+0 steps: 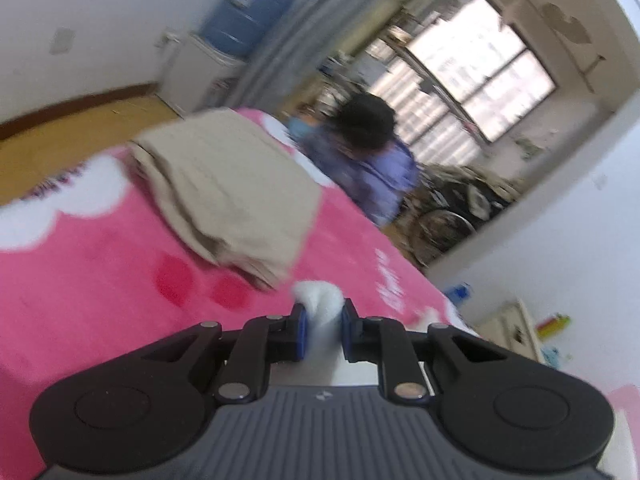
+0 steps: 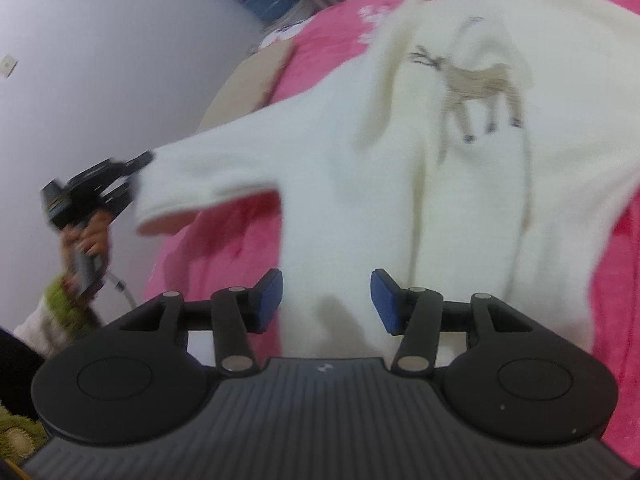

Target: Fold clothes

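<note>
2 grippers (image 2: 326, 300) (image 1: 323, 322), 1 white sweater (image 2: 460, 184), 1 folded beige garment (image 1: 228, 184), 1 pink blanket (image 1: 100, 272)

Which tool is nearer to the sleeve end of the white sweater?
Left. The left tool pinches the sleeve end; the right tool hovers open over the sweater body.

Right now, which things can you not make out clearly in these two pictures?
- Left wrist view: how much white sweater the left tongs hold; the tongs hide the rest.
- Left wrist view: what garment the folded beige cloth is; motion blur.
- Right wrist view: the sweater's hem; the right tongs cover it.
- Right wrist view: the deer pattern's detail; blurred.
</note>
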### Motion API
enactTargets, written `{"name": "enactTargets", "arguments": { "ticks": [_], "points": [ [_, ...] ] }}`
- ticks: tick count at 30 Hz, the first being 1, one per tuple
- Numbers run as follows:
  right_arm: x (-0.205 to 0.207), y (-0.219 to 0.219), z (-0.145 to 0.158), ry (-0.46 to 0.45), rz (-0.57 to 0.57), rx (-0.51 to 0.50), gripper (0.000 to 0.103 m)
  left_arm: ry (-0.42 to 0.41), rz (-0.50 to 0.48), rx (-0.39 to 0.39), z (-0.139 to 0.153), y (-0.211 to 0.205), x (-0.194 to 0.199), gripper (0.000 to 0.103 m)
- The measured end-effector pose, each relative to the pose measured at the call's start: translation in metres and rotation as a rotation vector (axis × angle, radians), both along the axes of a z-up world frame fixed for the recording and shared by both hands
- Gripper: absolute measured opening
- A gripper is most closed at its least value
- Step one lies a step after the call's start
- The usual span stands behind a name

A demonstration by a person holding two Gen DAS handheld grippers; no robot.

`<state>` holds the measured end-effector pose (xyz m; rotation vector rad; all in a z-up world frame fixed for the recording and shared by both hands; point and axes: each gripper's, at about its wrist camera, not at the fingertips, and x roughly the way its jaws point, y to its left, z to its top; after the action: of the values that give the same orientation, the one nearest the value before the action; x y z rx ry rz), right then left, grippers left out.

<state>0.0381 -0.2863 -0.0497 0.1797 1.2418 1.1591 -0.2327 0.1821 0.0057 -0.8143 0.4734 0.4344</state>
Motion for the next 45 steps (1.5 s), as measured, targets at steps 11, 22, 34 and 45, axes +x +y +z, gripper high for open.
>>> {"name": "enactTargets", "arguments": {
  "ticks": [11, 22, 34, 45],
  "points": [
    [-0.008, -0.003, 0.003, -0.001, 0.02, -0.028, 0.054, 0.346, 0.099, 0.185, -0.051, 0.063, 0.045, 0.028],
    [0.014, -0.076, 0.053, -0.321, -0.253, -0.017, 0.054, 0.243, 0.329, 0.19, 0.011, 0.051, -0.009, 0.056],
    [0.001, -0.17, 0.094, -0.438, -0.255, -0.135, 0.06, 0.21, -0.732, -0.123, -0.021, -0.172, 0.059, 0.072],
    [0.001, -0.121, -0.052, 0.11, -0.221, -0.121, 0.057, 0.349, -0.924, -0.249, -0.081, -0.259, 0.075, 0.064]
  ]
}}
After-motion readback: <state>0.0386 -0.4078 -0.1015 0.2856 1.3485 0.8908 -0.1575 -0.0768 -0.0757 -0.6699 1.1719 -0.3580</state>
